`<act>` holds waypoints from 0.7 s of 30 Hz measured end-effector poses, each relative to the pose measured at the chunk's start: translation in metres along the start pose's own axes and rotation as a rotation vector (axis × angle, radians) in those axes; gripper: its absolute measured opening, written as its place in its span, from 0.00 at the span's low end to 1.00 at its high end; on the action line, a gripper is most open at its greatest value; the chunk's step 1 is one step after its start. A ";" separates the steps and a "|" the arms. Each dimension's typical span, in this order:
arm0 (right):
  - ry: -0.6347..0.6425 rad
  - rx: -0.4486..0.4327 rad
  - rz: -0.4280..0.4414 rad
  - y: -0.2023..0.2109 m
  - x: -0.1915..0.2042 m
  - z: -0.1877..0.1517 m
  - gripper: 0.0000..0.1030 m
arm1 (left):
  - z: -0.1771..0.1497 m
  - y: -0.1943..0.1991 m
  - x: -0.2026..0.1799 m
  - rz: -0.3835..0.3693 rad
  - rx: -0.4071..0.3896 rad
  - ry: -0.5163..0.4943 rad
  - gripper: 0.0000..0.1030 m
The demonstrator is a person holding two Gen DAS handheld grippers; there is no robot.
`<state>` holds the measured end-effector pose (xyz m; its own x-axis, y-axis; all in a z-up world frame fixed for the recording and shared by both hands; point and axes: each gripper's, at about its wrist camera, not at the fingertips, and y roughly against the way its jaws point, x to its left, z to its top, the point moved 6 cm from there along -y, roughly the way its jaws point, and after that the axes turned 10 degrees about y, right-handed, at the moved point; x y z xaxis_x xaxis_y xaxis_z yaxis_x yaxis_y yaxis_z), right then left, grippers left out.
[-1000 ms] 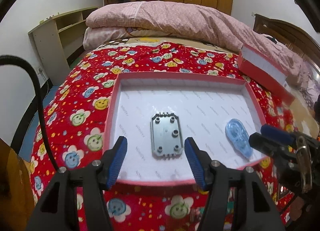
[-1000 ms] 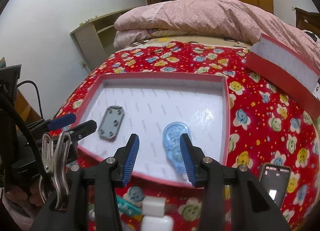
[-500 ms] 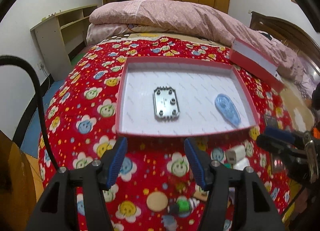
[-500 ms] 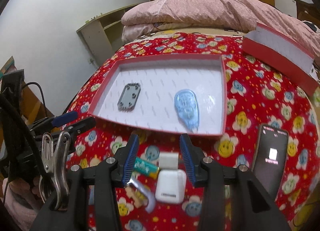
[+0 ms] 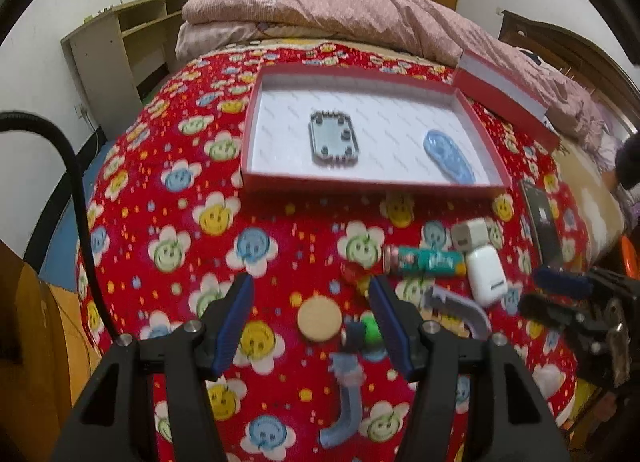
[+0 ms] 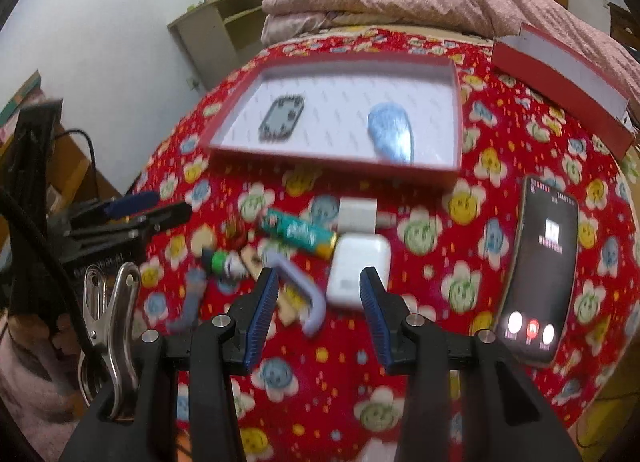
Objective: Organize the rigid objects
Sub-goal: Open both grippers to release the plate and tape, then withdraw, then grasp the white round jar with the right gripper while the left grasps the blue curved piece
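A shallow red box (image 5: 372,181) (image 6: 332,166) lies on the flowered bedspread and holds a grey plate (image 5: 333,139) (image 6: 281,119) and a blue tape dispenser (image 5: 449,156) (image 6: 390,132). In front of it lie loose items: a white earbud case (image 5: 485,276) (image 6: 357,270), a white charger cube (image 5: 468,235) (image 6: 358,216), a teal battery (image 5: 424,261) (image 6: 300,232), a round wooden disc (image 5: 319,318), a green-capped piece (image 5: 370,328) (image 6: 220,260) and curved grey-blue parts (image 5: 460,308) (image 6: 298,290). My left gripper (image 5: 310,320) hangs open over the disc. My right gripper (image 6: 320,302) hangs open near the earbud case.
A phone (image 6: 540,274) (image 5: 542,224) with a lit screen lies at the right. The red box lid (image 5: 506,100) (image 6: 560,74) leans behind the box. A folded pink quilt (image 5: 320,14) fills the far bed. A shelf unit (image 5: 116,50) stands left.
Both grippers have pulled back from over the red box toward the near edge of the bed, so the loose items in front of it have come into view. The jaws kept their width.
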<state>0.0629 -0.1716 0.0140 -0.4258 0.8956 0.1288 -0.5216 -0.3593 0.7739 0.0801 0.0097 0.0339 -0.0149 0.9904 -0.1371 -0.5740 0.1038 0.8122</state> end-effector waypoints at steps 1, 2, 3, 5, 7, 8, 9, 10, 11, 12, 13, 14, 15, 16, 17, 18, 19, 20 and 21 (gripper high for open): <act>0.006 0.013 -0.004 -0.001 0.002 -0.007 0.42 | -0.005 -0.001 0.001 -0.002 0.011 0.001 0.61; 0.012 0.021 -0.006 -0.001 0.004 -0.014 0.42 | -0.009 -0.001 0.002 -0.003 0.017 0.001 0.61; 0.016 0.028 -0.007 -0.001 0.005 -0.020 0.42 | -0.014 -0.002 0.003 -0.003 0.022 0.001 0.61; 0.028 0.043 -0.011 0.000 0.009 -0.033 0.42 | -0.021 -0.003 0.004 -0.004 0.033 0.003 0.61; 0.041 0.054 -0.009 0.002 0.012 -0.045 0.42 | -0.031 -0.002 0.006 -0.014 0.047 0.003 0.61; 0.042 0.058 0.007 0.002 0.014 -0.051 0.42 | -0.036 -0.001 0.006 -0.018 0.051 0.001 0.61; 0.038 0.063 0.030 0.003 0.015 -0.058 0.42 | -0.039 -0.001 0.006 -0.019 0.053 0.000 0.61; 0.029 0.067 0.049 0.003 0.016 -0.065 0.42 | -0.045 0.000 0.007 -0.019 0.054 0.000 0.61; 0.021 0.070 0.057 0.004 0.016 -0.070 0.42 | -0.050 0.000 0.009 -0.020 0.059 0.000 0.61; 0.018 0.074 0.057 0.005 0.016 -0.076 0.42 | -0.055 0.000 0.009 -0.024 0.067 0.001 0.61; 0.018 0.080 0.049 0.006 0.015 -0.082 0.43 | -0.059 0.000 0.010 -0.030 0.074 0.001 0.61; 0.022 0.086 0.036 0.008 0.014 -0.087 0.43 | -0.063 0.000 0.010 -0.036 0.080 0.000 0.61; 0.030 0.091 0.021 0.009 0.012 -0.092 0.45 | -0.068 0.000 0.010 -0.041 0.086 -0.003 0.61; 0.043 0.097 0.000 0.011 0.011 -0.098 0.51 | -0.071 0.000 0.009 -0.044 0.090 -0.009 0.61; 0.055 0.101 -0.023 0.014 0.010 -0.102 0.53 | -0.073 0.000 0.009 -0.046 0.091 -0.013 0.61; 0.073 0.102 -0.047 0.017 0.009 -0.107 0.54 | -0.075 0.001 0.008 -0.050 0.091 -0.019 0.61; 0.088 0.104 -0.064 0.020 0.008 -0.110 0.54 | -0.077 0.002 0.006 -0.057 0.092 -0.027 0.61; 0.106 0.106 -0.082 0.022 0.007 -0.114 0.55 | -0.078 0.003 0.004 -0.064 0.091 -0.034 0.61; 0.117 0.109 -0.094 0.024 0.006 -0.117 0.55 | -0.080 0.003 0.002 -0.068 0.090 -0.045 0.61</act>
<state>-0.0387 -0.2050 -0.0392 -0.4656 0.8849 -0.0156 -0.4826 -0.2391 0.8426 0.0125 0.0044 -0.0092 0.0593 0.9837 -0.1695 -0.4967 0.1764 0.8498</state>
